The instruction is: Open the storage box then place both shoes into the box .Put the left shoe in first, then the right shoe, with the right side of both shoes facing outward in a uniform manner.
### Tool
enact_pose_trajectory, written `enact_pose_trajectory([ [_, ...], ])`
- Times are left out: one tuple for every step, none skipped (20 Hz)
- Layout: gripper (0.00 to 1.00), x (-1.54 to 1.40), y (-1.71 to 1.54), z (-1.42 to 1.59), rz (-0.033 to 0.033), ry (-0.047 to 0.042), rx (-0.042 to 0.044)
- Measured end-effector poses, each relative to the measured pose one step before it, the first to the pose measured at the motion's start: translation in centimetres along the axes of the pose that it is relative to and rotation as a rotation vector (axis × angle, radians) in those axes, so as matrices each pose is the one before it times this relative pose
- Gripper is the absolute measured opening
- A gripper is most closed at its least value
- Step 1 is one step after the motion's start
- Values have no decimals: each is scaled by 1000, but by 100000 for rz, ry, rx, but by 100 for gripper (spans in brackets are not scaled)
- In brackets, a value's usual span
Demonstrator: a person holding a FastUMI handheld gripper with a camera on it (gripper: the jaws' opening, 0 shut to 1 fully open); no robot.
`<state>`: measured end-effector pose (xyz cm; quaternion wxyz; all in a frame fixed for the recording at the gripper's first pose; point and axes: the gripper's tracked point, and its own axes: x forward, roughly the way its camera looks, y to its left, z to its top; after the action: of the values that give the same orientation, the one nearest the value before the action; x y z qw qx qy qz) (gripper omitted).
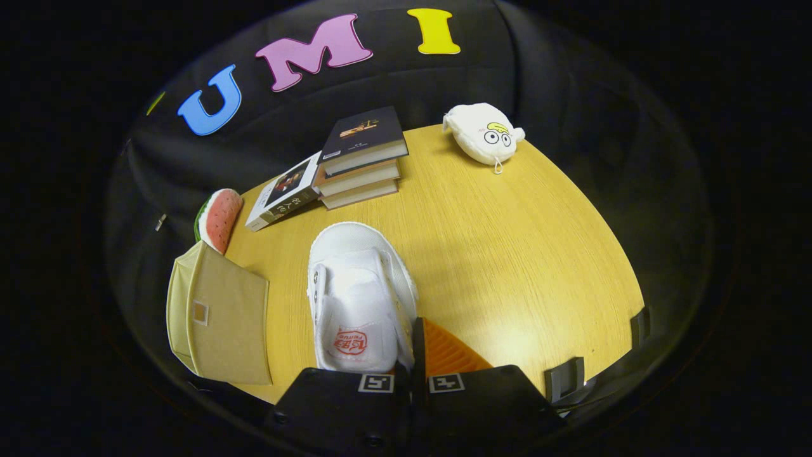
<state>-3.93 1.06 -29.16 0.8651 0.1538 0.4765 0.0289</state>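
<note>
Gripper [411,352] closed, fingers pinching the right side wall of a white canvas shoe [358,292] with strap closure, toe pointing away toward the books. Red brand print on the insole, not legible. Beige fabric storage box [219,317] just left of the shoe, on the yellow wooden table [507,254]. Beyond: stack of three books [361,158], dark-covered on top; another book [282,193] leaning alongside, cover writing too small. Watermelon-slice plush [219,219] behind the box. White pouch with cartoon eyes [485,133] far off.

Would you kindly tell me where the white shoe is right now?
The white shoe sits on the wooden table, gripped by the fingers, between the beige storage box and the book stack beyond.
</note>
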Motion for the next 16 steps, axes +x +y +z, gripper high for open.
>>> enact_pose_trajectory([
  [5,-559,808,330,1234,-732,510],
  [5,-563,939,383,1345,-647,636],
  [5,-626,978,417,1530,-543,570],
  [5,-646,1214,489,1718,-685,626],
  [5,-647,1247,452,1816,-736,210],
  [5,-592,1426,533,1908,-584,-266],
  [5,-745,1061,290,1969,-376,-93],
  [5,-565,1684,366,1909,-231,-87],
  [5,-321,1703,203,2169,296,-341],
  [5,-336,1806,232,2219,3,-432],
  [5,-202,1613,356,1625,-897,-1087],
  [5,-25,1582,163,1112,-497,-1026],
  [5,52,1532,-108,870,276,255],
  [5,164,1675,-180,1282,1113,1256],
  [5,327,1673,-295,1455,1829,1567],
  [5,448,1667,-496,1008,2290,2069],
])
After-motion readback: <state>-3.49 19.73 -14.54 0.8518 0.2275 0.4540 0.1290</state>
